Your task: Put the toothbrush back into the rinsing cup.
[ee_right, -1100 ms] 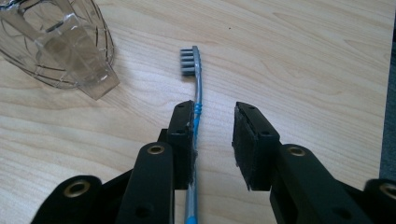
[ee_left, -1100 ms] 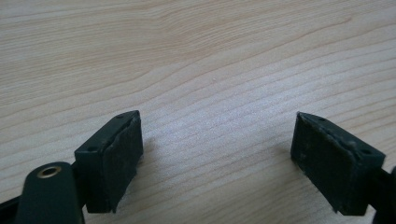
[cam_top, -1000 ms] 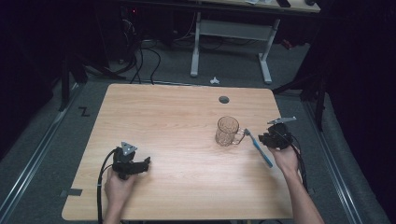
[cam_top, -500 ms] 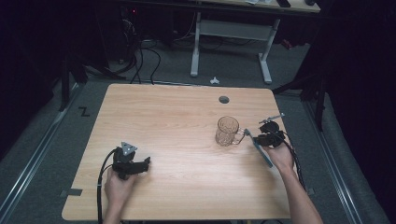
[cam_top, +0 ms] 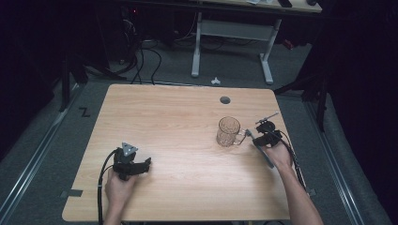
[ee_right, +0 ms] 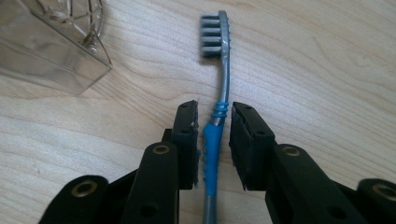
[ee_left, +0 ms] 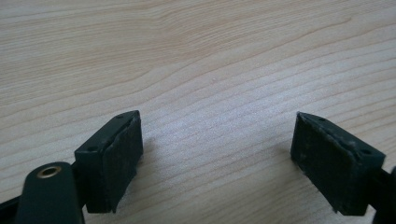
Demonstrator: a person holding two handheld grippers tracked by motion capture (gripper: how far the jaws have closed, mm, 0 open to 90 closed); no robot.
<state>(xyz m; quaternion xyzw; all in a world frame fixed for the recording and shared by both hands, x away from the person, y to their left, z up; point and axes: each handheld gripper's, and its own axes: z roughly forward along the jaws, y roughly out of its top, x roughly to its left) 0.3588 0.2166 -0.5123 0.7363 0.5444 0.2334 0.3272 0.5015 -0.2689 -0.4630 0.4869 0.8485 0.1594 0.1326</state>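
Note:
A grey and blue toothbrush (ee_right: 223,74) lies flat on the wooden table (cam_top: 178,117), its bristle head pointing toward a clear glass mug (cam_top: 228,131). My right gripper (ee_right: 213,126) is lowered over its blue grip, one jaw on each side. The jaws have just been closing. A thin gap still shows at the right pad (ee_right: 238,140), so the brush lies loose between them. In the high view the right gripper (cam_top: 257,139) sits just right of the mug's handle. My left gripper (cam_top: 148,164) rests near the front left, and its view shows the left gripper (ee_left: 217,154) open over bare wood.
The mug's corner (ee_right: 51,42) stands close to the upper left of the brush head. A round cable hole (cam_top: 225,100) is set in the table behind the mug. The right table edge (cam_top: 281,140) runs just beyond my right hand.
My right gripper has moved left toward the mug and sunk onto the toothbrush. The left hand has stayed put.

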